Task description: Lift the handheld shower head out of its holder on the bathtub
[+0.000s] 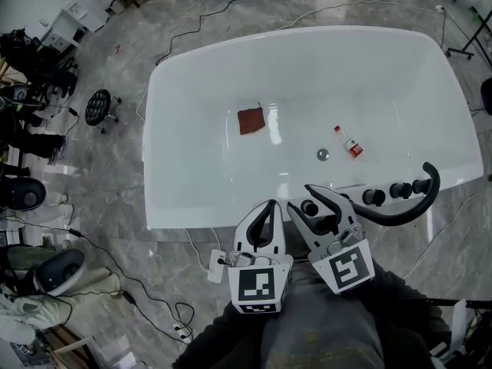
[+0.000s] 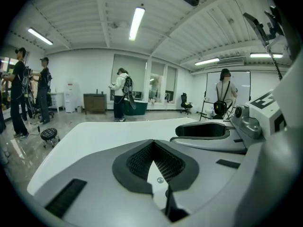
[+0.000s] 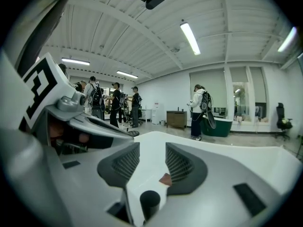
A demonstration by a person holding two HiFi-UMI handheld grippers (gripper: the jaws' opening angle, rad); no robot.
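A white bathtub (image 1: 184, 114) fills the head view. On its near rim stands a black cylinder (image 1: 309, 207), as far as I can tell the handheld shower head upright in its holder. My right gripper (image 1: 300, 195) is open, one jaw on each side of that cylinder and neither pad touching it. In the right gripper view the cylinder (image 3: 149, 201) rises low in the gap of the right gripper (image 3: 152, 157). My left gripper (image 1: 270, 203) hovers just to the left at the tub's rim. It is shut, and in the left gripper view the tips of the left gripper (image 2: 152, 143) meet on nothing.
To the right on the rim stand three black knobs (image 1: 399, 191) and a curved black spout (image 1: 415, 206). Inside the tub lie a red cloth (image 1: 250, 120), a small bottle (image 1: 350, 142) and the drain (image 1: 323, 154). Cables and a black stool (image 1: 98, 106) lie on the floor at left. People (image 2: 120, 96) stand in the background.
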